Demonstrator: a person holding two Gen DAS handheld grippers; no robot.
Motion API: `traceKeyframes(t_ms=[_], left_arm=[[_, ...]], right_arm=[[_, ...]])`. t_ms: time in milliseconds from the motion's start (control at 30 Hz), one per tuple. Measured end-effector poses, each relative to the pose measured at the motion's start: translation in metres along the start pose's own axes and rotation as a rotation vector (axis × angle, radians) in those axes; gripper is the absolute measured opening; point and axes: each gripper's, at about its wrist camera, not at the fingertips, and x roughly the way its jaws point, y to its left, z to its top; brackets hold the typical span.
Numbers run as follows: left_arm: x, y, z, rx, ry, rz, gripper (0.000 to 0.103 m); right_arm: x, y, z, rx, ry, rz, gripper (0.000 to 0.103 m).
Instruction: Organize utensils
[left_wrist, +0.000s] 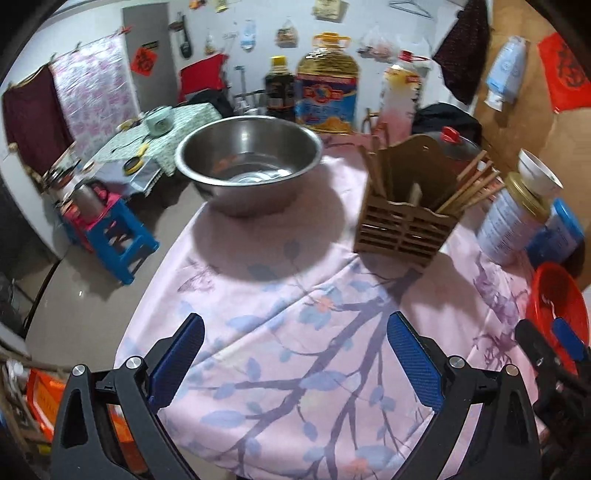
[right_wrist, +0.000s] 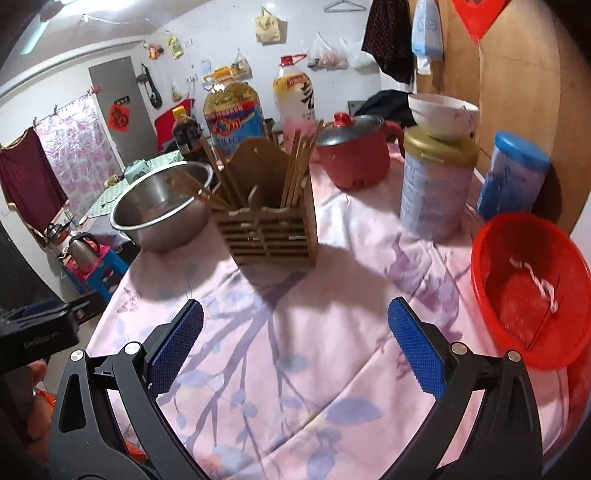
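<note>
Both wide-open, empty: left gripper (left_wrist: 295, 363), right gripper (right_wrist: 295, 347); chopstick holder (right_wrist: 267, 229) stands well ahead.

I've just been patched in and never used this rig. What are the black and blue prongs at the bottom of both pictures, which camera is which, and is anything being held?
No robot: a person carries two hand-held grippers, each with a fisheye camera looking along its blue-padded fingers. One picture is the left gripper, the other the right gripper. Both are open and hold nothing. On the pink floral tablecloth stand a brown slatted utensil holder with wooden chopsticks, a steel bowl, a red pot, a gold-lidded tin topped by a white bowl, and a red plastic basket.
</note>
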Motion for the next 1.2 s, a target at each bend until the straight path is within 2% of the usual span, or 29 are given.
traceKeyframes(t_ms=[133, 233, 367, 533, 700, 1200], left_arm=[[-0.01, -0.003, 0.015, 0.08, -0.07, -0.029, 0.097], [-0.012, 0.001, 0.023, 0.085, -0.096, -0.076, 0.097], [-0.005, 0.004, 0.023, 0.097, -0.075, -0.127, 0.097], [0.005, 0.009, 0.018, 0.105, -0.052, -0.151, 0.097], [0.005, 0.018, 0.017, 0.073, -0.058, -0.135, 0.097], [-0.004, 0.018, 0.008, 0.062, -0.077, -0.089, 0.097]], right_arm=[[-0.018, 0.01, 0.015, 0.022, -0.088, -0.052, 0.097], [-0.029, 0.02, 0.018, 0.031, -0.145, -0.107, 0.097], [-0.032, 0.029, 0.014, 0.045, -0.149, -0.124, 0.097], [-0.03, 0.043, 0.013, 0.007, -0.142, -0.147, 0.097], [-0.027, 0.048, 0.008, -0.009, -0.125, -0.135, 0.097], [-0.028, 0.056, 0.008, -0.054, -0.127, -0.09, 0.097]])
